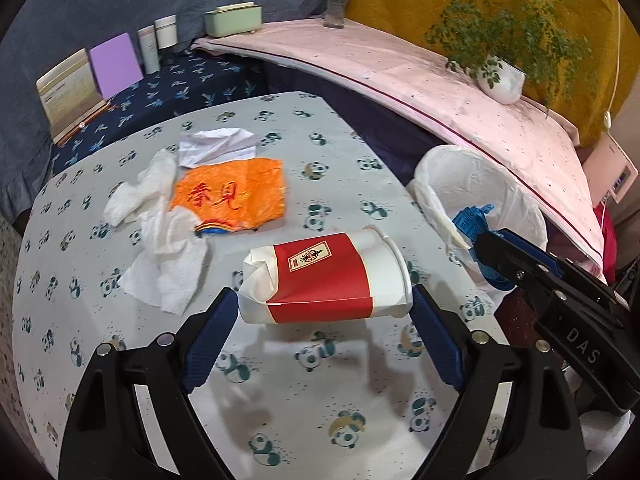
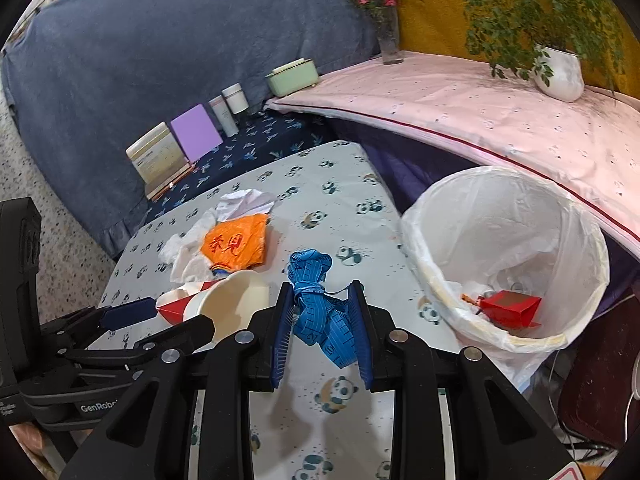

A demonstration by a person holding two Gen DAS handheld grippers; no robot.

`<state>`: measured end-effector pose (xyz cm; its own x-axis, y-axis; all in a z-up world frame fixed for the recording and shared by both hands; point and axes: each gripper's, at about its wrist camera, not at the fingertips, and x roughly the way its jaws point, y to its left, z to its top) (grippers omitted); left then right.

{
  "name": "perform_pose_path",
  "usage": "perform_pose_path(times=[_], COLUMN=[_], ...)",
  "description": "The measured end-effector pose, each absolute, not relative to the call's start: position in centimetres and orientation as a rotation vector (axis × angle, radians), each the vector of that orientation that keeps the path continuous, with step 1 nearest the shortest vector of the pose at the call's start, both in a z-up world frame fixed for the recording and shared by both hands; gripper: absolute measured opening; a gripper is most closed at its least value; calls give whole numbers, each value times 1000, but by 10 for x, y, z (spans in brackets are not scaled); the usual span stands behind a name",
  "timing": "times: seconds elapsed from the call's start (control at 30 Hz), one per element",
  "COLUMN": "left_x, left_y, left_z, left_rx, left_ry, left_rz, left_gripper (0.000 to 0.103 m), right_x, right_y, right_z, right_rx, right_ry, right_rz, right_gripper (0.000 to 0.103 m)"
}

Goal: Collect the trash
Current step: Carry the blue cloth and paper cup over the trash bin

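Observation:
A crushed red and white paper cup (image 1: pixel 324 276) lies on its side on the panda-print table (image 1: pixel 304 400). My left gripper (image 1: pixel 324 308) is open with one finger at each end of the cup. My right gripper (image 2: pixel 322 312) is shut on a bundled blue measuring tape (image 2: pixel 320 312) and holds it above the table, left of the white-lined trash bin (image 2: pixel 504 216). In the left wrist view the right gripper (image 1: pixel 486 258) is beside the bin (image 1: pixel 480 184). An orange wrapper (image 1: pixel 236 192), white tissues (image 1: pixel 160 236) and crumpled white paper (image 1: pixel 216 146) lie beyond the cup.
The bin holds a red box (image 2: pixel 510 308) and other scraps. A pink-covered shelf (image 1: pixel 400 76) with a potted plant (image 1: pixel 500 80) and a flower vase (image 1: pixel 338 4) runs behind. Cards, jars and a green box (image 1: pixel 234 20) stand at the back left.

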<state>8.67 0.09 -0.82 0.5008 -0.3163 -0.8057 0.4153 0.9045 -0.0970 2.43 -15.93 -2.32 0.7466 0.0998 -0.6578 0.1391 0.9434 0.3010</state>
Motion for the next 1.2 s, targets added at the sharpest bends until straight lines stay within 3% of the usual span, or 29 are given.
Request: perform_pose_path(times=[1.2], left_x=[93], left_y=[-183], left_z=[-5], left_rx=[281], left_ry=[879], left_rz=[-781], left_gripper=[83], right_x=[2], right_y=[-319], right_z=[-27], right_rx=[465], right_ry=[647], right_rz=[-322], right_gripper=[26])
